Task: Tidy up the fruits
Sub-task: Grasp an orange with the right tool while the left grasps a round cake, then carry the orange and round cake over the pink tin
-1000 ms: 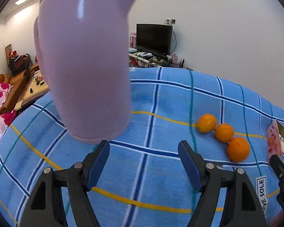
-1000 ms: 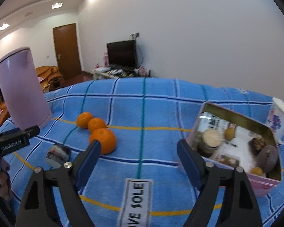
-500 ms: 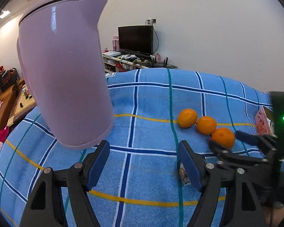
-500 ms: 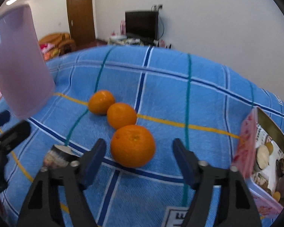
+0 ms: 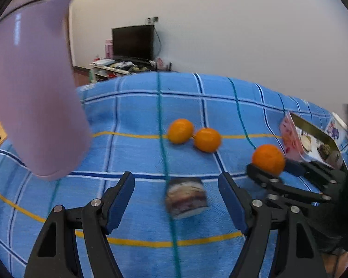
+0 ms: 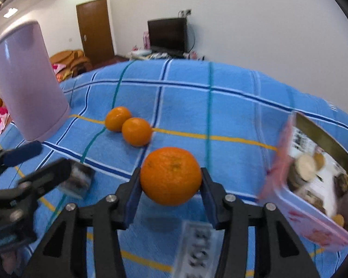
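My right gripper (image 6: 171, 186) is shut on the largest orange (image 6: 171, 175), which is held just above the blue checked cloth; it also shows in the left wrist view (image 5: 268, 159). Two smaller oranges (image 6: 136, 131) (image 6: 117, 118) touch each other on the cloth behind it, also in the left wrist view (image 5: 207, 139) (image 5: 181, 130). My left gripper (image 5: 176, 199) is open and empty, with a small round tin (image 5: 186, 198) on the cloth between its fingers.
A tall lilac jug (image 6: 29, 81) stands at the left on the cloth. An open pink tin box (image 6: 317, 185) with snacks lies at the right. A white label (image 6: 197, 247) lies on the cloth under the right gripper.
My right gripper has closed on the largest orange and lifted it away from the other two. The left wrist view has turned right, bringing the small tin between its fingers.
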`<state>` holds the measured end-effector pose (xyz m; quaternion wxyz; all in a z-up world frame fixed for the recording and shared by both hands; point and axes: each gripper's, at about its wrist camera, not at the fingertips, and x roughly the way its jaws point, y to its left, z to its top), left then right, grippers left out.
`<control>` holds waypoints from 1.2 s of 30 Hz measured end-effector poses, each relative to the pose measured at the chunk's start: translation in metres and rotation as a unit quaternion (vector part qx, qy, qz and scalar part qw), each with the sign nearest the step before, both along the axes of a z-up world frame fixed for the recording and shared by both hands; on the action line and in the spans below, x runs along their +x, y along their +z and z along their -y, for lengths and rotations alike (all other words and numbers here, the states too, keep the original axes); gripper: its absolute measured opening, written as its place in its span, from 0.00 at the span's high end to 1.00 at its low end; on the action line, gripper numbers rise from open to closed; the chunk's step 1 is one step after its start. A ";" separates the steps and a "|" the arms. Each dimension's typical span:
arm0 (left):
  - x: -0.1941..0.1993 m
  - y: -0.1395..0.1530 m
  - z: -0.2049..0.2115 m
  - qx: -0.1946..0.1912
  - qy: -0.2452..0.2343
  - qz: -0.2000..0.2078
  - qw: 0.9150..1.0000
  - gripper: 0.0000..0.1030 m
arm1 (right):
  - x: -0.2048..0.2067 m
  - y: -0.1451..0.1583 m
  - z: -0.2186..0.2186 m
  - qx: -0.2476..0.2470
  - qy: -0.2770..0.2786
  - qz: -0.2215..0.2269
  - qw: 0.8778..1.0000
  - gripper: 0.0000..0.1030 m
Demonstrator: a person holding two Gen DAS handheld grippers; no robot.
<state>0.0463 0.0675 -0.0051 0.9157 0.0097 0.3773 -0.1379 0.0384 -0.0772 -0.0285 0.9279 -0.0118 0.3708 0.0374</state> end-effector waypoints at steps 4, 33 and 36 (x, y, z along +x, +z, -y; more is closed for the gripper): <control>0.007 -0.017 0.015 0.034 -0.006 -0.021 0.999 0.26 | -0.023 0.005 0.015 0.011 -0.013 0.023 1.000 0.51; -0.029 0.015 -0.003 -0.003 0.080 0.128 0.989 0.56 | -0.063 0.038 0.013 -0.038 -0.029 0.144 0.988 0.50; -0.029 0.016 -0.005 -0.001 0.091 0.131 0.987 0.56 | -0.063 0.038 0.015 -0.035 -0.029 0.144 0.989 0.51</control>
